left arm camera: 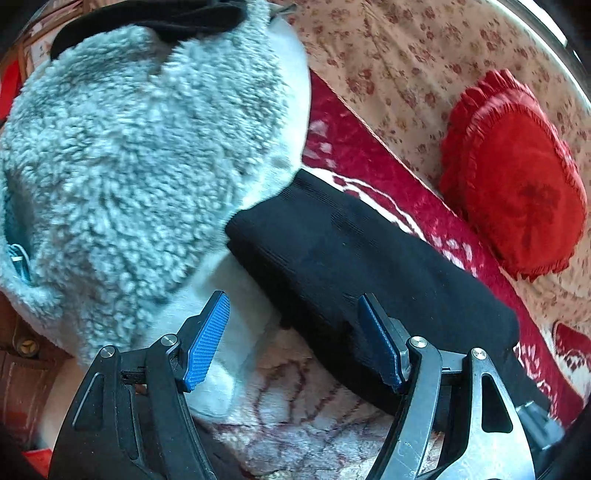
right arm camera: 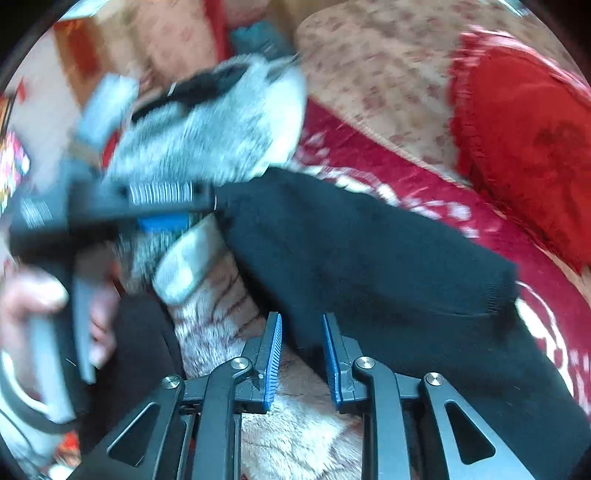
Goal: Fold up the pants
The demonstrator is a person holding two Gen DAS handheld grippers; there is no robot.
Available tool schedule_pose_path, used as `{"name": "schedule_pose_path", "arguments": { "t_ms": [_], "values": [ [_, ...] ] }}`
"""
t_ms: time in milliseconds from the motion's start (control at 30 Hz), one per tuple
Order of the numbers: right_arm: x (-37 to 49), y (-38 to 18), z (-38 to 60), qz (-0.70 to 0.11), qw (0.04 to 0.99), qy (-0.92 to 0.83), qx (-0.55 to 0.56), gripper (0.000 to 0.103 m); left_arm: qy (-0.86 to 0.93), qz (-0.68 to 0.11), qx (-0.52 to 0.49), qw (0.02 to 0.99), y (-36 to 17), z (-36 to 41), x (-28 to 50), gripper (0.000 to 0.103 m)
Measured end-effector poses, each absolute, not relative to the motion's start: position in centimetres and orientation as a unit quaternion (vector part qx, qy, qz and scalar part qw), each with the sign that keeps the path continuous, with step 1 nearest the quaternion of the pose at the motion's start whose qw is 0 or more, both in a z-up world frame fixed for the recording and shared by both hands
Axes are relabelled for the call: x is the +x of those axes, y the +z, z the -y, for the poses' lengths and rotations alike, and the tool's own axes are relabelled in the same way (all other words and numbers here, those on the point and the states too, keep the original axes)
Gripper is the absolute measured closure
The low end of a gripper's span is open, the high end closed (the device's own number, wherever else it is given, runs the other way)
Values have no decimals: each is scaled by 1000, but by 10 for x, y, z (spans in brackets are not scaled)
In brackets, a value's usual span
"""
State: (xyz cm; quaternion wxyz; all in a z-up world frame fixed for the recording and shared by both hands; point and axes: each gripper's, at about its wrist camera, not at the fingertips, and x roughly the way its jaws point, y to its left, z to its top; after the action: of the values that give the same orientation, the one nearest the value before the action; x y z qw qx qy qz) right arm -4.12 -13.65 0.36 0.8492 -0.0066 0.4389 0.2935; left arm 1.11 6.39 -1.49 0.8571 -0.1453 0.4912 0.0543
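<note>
1. Left gripper [left arm camera: 291,339]: blue pads spread wide, nothing between them. It hangs over the near edge of the black pants [left arm camera: 354,258], above white fleece lining and a pale patterned fleece blanket [left arm camera: 306,417].
2. Right gripper [right arm camera: 301,350]: pads apart with a narrow gap; the near edge of the pants [right arm camera: 369,266] sits just at the tips, no fabric visibly clamped. View is motion-blurred.
3. Pants: black knit, folded into a thick strip running from centre toward near right, lying on a dark red blanket with white pattern [left arm camera: 373,162]. Fleece-lined inside is turned out at the far left, a large grey-white fluffy mass [left arm camera: 140,140]; a black band [left arm camera: 147,22] crosses its far top.
4. In the right wrist view the left gripper [right arm camera: 166,221] shows at the left, its blue pad against the grey fleece [right arm camera: 207,129]; the person's hand [right arm camera: 33,295] holds its handle.
5. Red heart-shaped ruffled cushion [left arm camera: 517,177] at far right on a floral beige sheet [left arm camera: 406,55], well apart from the pants.
</note>
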Motion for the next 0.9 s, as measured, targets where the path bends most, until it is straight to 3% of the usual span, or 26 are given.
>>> {"name": "schedule_pose_path", "arguments": {
  "t_ms": [433, 900],
  "values": [
    [-31, -23, 149, -473, 844, 251, 21, 83, 54, -515, -123, 846, -47, -49, 29, 31],
    [-49, -8, 228, -455, 875, 154, 58, 83, 9, -501, -113, 858, -23, -17, -7, 31]
  ]
}}
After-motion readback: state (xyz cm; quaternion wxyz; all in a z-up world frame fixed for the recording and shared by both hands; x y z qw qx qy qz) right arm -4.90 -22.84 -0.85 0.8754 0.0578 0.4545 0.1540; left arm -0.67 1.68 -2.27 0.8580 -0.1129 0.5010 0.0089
